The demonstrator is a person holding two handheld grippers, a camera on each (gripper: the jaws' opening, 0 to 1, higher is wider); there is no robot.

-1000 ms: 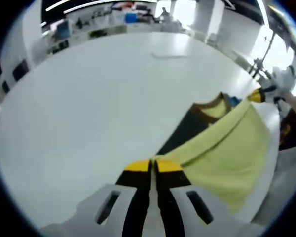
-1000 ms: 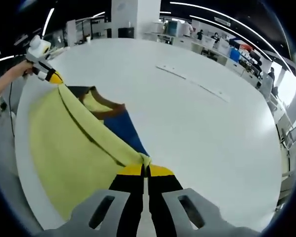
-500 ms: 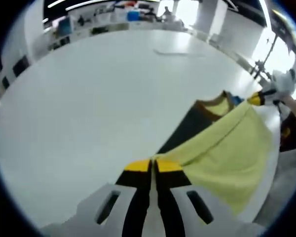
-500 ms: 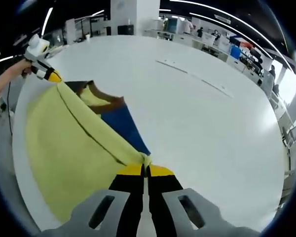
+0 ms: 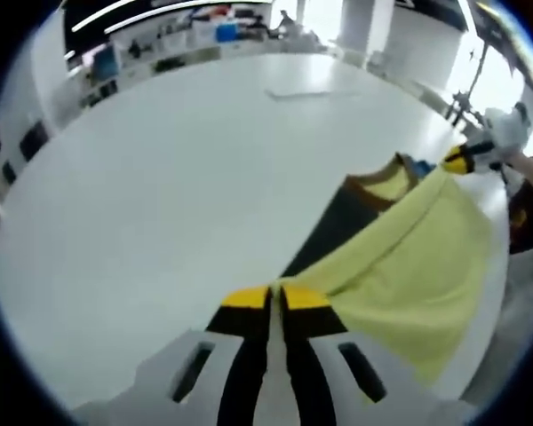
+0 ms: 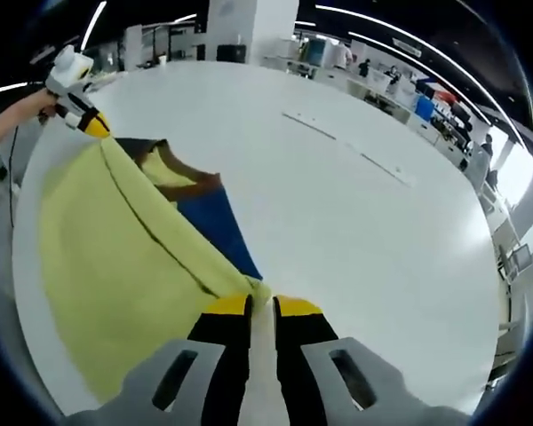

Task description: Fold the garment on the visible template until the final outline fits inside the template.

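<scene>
In the left gripper view, the left tool (image 5: 276, 297) has its yellow-tipped jaws pressed together on the edge of a yellow fabric garment (image 5: 409, 275) with dark blue and brown parts. The garment stretches across the near edge of a large white round table (image 5: 160, 177) to the right tool (image 5: 453, 161), which pinches the far corner.

In the right gripper view, the right tool (image 6: 261, 304) has its jaws narrow, with the garment's (image 6: 107, 248) edge at their tips. The cloth runs taut to the left tool (image 6: 96, 125), gripped by a hand (image 6: 35, 105). The table (image 6: 355, 222) lies beyond.
</scene>
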